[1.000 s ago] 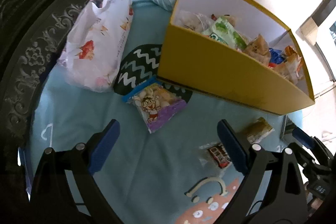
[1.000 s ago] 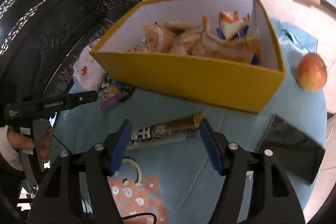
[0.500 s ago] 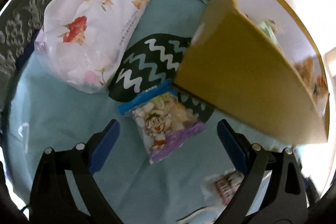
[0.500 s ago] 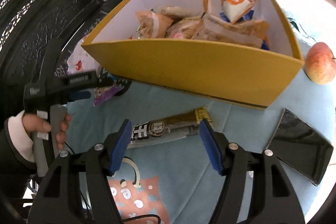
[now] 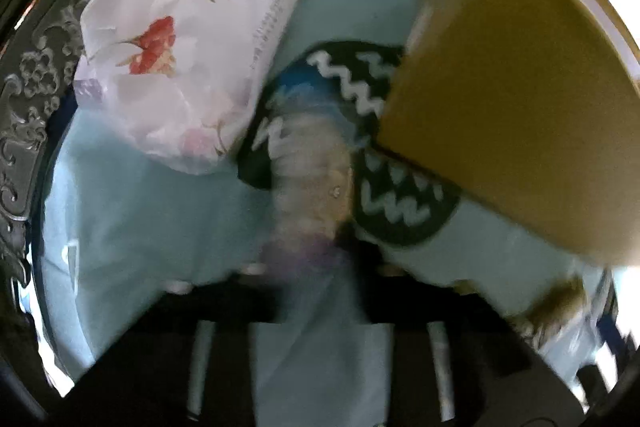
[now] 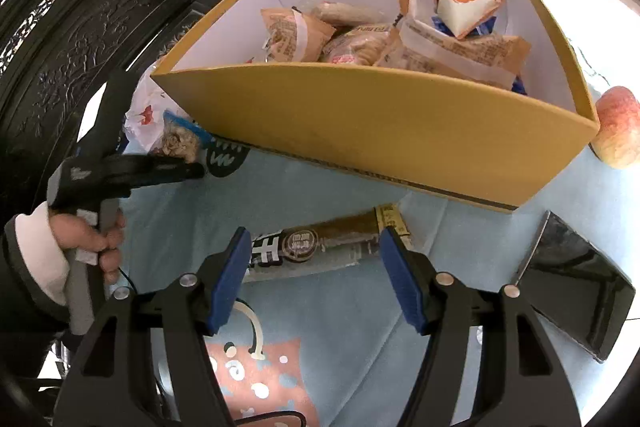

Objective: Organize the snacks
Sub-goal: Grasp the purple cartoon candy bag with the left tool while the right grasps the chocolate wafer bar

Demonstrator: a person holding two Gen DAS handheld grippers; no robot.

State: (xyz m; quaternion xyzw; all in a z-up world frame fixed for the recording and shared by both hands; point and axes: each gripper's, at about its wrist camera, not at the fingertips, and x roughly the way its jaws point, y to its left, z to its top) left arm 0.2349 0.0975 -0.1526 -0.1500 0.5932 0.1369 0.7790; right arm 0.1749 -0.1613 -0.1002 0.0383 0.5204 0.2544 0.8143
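A yellow box [image 6: 384, 131] with several snack packs stands on the light blue cloth; it also shows in the left wrist view [image 5: 520, 99]. My left gripper [image 5: 312, 267] is shut on a small blue-and-purple snack bag [image 5: 312, 187], blurred and lifted; the right wrist view shows this gripper [image 6: 188, 169] holding the bag [image 6: 176, 143] beside the box's left corner. My right gripper [image 6: 320, 275] is open, its blue pads on either side of a long dark snack bar [image 6: 320, 243] lying on the cloth in front of the box.
A white flowered plastic bag [image 5: 192, 59] lies left of the box. An apple [image 6: 616, 127] sits at the box's right corner. A black flat object [image 6: 576, 283] lies at the right. Dark carved furniture [image 6: 80, 27] borders the table at the left.
My left gripper moved forward onto the small snack bag, closed on it and lifted it. My right gripper came closer to the dark snack bar and stayed open.
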